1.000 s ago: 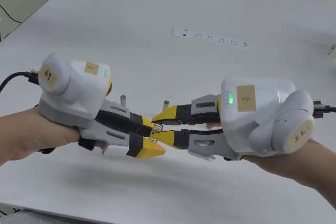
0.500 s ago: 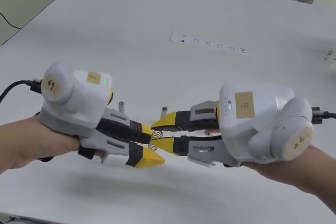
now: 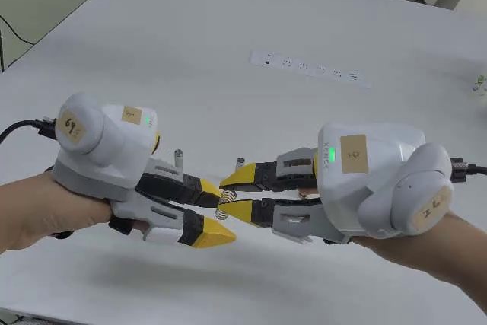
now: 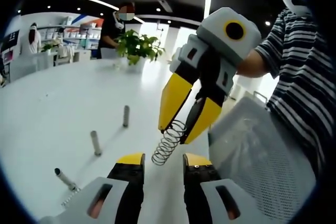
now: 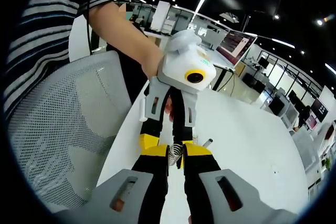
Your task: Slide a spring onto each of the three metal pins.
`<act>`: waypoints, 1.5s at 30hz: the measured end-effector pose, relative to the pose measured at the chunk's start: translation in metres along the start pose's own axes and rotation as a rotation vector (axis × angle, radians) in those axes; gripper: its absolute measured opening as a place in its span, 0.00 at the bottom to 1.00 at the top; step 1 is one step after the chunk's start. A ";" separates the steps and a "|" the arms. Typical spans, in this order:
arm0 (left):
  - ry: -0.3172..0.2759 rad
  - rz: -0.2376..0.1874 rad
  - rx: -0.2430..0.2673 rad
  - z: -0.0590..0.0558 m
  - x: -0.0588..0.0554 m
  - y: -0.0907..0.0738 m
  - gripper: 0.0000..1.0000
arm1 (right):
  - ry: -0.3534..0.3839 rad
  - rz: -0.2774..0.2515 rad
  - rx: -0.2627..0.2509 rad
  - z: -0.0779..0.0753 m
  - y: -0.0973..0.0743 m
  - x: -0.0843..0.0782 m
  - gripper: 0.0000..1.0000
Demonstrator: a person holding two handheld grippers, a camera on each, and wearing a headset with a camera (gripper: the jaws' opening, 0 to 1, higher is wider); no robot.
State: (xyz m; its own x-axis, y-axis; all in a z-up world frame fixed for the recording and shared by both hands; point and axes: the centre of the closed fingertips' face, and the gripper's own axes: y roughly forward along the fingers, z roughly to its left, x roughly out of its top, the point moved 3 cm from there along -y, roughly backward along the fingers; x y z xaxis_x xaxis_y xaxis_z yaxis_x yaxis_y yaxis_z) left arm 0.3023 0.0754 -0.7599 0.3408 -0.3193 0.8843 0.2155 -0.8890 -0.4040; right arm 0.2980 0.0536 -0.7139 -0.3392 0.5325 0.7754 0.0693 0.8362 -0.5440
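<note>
Clamping a small coiled steel spring [image 4: 168,144] in its yellow-tipped jaws, the right gripper [image 4: 176,134] faces the left gripper [image 4: 164,158] — jaws apart — near three grey metal pins [image 4: 95,142].

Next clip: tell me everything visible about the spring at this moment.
The spring is a small open-wound coil of bare silvery wire, with no bend that shows. The right claw pinches its upper end between yellow tips, and it slants down from there, held in the air above the white table. Its free end hangs in the gap of the open left claw, apparently not touching it. It is not on any of the metal pins.
</note>
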 end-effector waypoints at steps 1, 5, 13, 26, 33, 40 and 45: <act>0.000 0.000 0.004 0.000 -0.001 -0.001 0.23 | -0.002 0.001 -0.002 0.000 0.000 0.000 0.07; -0.005 -0.006 0.023 0.003 -0.001 -0.006 0.27 | -0.001 0.001 -0.007 -0.002 0.000 0.000 0.07; -0.007 -0.027 0.066 0.010 -0.001 -0.013 0.37 | 0.001 0.007 -0.021 -0.005 0.000 -0.002 0.07; -0.048 -0.050 0.126 0.020 -0.007 -0.031 0.48 | 0.008 0.024 -0.038 -0.009 -0.001 -0.008 0.07; -0.079 -0.071 0.165 0.023 -0.008 -0.042 0.57 | 0.013 0.031 -0.046 -0.011 -0.002 -0.011 0.07; -0.093 -0.089 0.209 0.029 -0.013 -0.056 0.62 | 0.020 0.043 -0.059 -0.015 -0.004 -0.016 0.07; -0.110 -0.107 0.250 0.034 -0.018 -0.067 0.66 | 0.024 0.049 -0.063 -0.016 -0.004 -0.018 0.07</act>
State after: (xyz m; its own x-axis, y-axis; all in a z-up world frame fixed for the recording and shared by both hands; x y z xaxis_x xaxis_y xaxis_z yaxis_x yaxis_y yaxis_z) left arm 0.3124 0.1521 -0.7566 0.3984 -0.1780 0.8998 0.4701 -0.8027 -0.3669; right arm 0.3184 0.0426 -0.7210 -0.3119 0.5753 0.7562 0.1447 0.8153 -0.5606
